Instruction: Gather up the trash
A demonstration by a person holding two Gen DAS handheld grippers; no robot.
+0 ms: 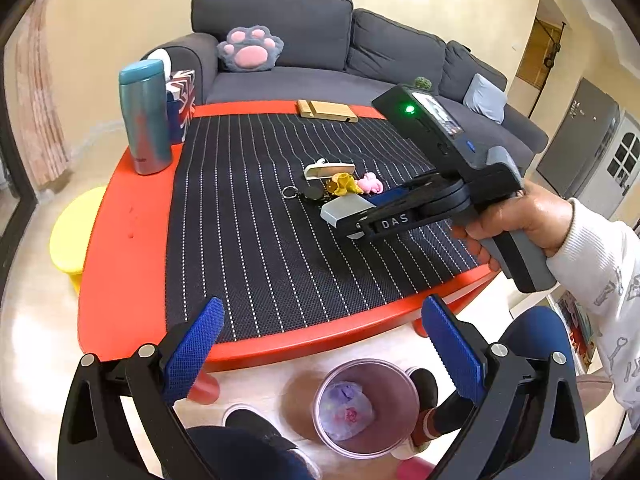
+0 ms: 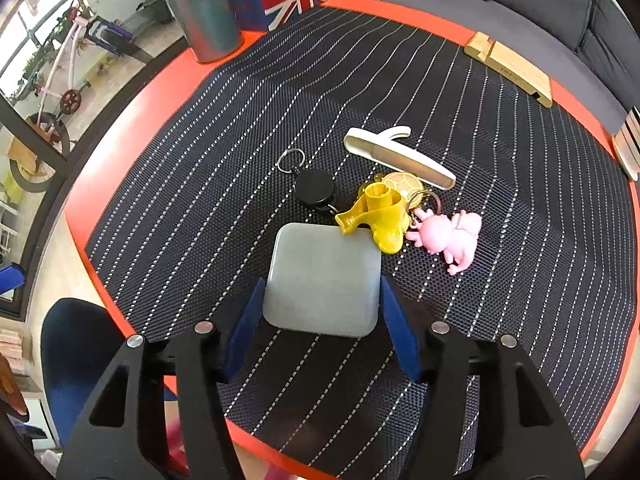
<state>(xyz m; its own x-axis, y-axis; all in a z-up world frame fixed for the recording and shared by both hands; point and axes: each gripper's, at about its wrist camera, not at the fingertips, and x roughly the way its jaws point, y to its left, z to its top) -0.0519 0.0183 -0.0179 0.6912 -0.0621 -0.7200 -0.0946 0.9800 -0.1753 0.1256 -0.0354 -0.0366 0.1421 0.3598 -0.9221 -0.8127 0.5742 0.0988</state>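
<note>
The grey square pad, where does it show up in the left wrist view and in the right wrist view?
Left wrist view: grey square pad sits right of centre on the striped mat, at the fingertips of the right gripper.
Right wrist view: pad is at lower centre, between the right gripper's blue fingers.
Shared landmark: the yellow toy touching the pad's far edge.
</note>
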